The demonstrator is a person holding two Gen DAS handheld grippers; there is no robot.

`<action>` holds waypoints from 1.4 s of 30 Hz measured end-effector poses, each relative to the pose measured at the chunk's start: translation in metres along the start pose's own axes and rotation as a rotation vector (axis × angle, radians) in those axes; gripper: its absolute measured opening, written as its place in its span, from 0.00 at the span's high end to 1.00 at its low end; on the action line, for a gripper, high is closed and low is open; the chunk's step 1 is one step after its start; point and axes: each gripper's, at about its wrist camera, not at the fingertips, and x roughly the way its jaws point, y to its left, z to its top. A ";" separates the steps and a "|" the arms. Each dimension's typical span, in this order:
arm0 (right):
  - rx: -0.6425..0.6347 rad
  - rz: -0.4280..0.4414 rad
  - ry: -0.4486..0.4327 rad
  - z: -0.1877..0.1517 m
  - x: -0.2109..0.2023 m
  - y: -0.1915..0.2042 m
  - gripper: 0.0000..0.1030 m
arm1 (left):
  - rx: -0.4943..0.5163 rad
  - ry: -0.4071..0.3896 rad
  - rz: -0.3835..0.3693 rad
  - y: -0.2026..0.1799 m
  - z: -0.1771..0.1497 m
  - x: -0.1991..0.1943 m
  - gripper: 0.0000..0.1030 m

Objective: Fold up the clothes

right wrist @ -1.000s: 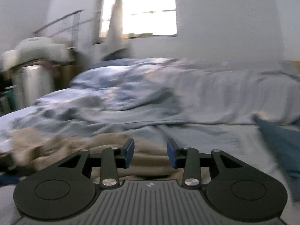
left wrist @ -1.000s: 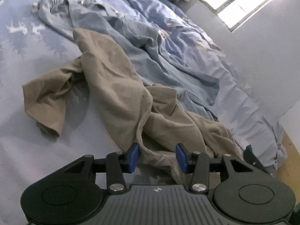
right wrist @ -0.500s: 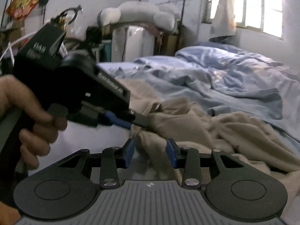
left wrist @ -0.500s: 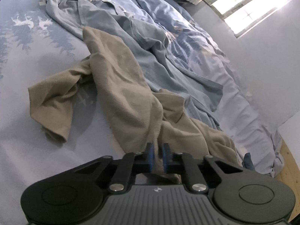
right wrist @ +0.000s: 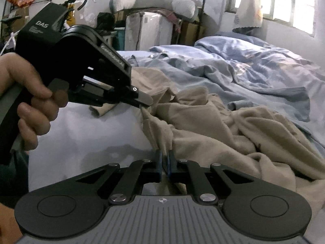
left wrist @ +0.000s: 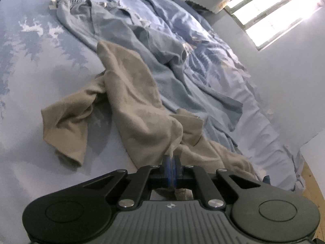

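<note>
Both sets of jaws are pressed together on cloth: the left gripper pinches a fold of the beige garment, and the right gripper bites the same garment a little further along its edge. Seen from the right wrist, the left gripper hangs just above the cloth, gripped by a hand. One beige garment lies crumpled across the middle of the bed, a sleeve trailing toward the near edge. One grey-blue garment sprawls beyond it toward the head of the bed, partly under the beige one. A blue duvet is bunched along the wall-side edge. A dark blue scrap shows at the foot corner, possibly another piece of clothing.
</note>
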 end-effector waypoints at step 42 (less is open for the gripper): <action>0.001 0.048 -0.115 0.020 0.004 0.014 0.70 | 0.160 -0.023 0.019 -0.001 0.014 -0.005 0.97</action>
